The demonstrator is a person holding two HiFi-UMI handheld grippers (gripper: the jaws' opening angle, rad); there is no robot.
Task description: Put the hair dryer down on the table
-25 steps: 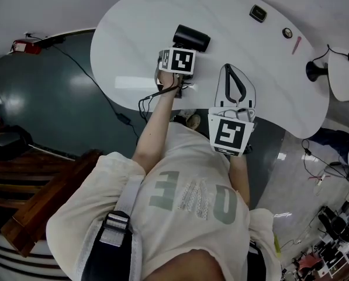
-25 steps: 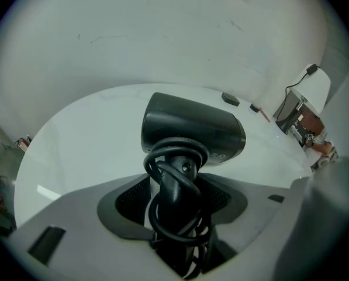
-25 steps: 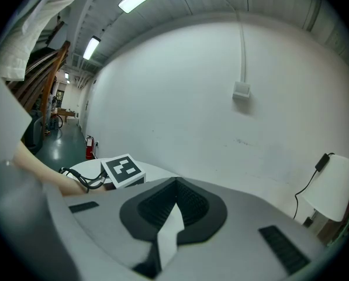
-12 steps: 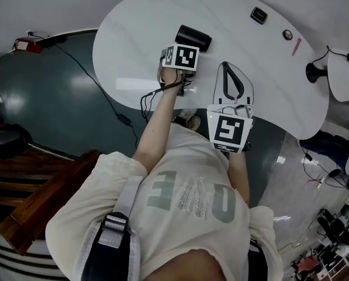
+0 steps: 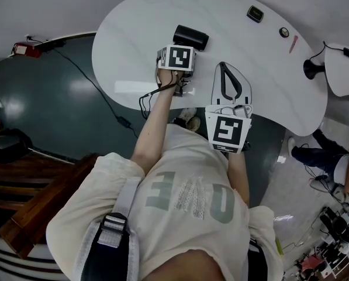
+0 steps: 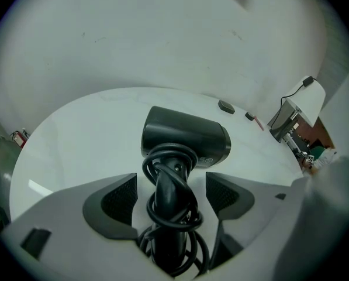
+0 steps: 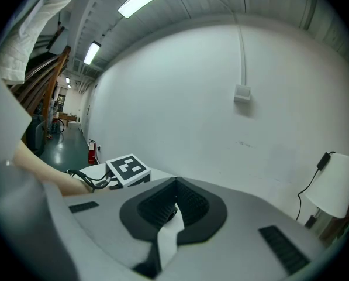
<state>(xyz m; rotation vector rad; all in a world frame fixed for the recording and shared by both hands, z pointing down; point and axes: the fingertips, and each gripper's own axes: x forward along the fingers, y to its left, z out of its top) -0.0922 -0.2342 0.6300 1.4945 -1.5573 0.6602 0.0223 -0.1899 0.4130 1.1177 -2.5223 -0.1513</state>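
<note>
The black hair dryer (image 5: 190, 37) lies on the white table (image 5: 133, 34), its cord wound round the handle (image 6: 169, 186). My left gripper (image 5: 183, 47) points steeply down over that handle. In the left gripper view this gripper (image 6: 171, 193) is open. Its jaws have just been opening, and both pads (image 6: 118, 201) stand clear of the handle between them. My right gripper (image 5: 223, 68) hovers over the table's near edge, right of the dryer. In the right gripper view it (image 7: 174, 186) is shut with nothing in it.
Far across the table lie a small dark box (image 5: 255, 13), a round piece (image 5: 284, 32) and a red pen (image 5: 293, 44). A black stand (image 5: 312, 69) and a white lamp shade (image 5: 344, 69) sit at the right end. A cable (image 5: 104, 92) trails over the floor on the left.
The left gripper's marker cube wobbles slightly over the dryer's handle. The dryer and the right gripper keep their places.
</note>
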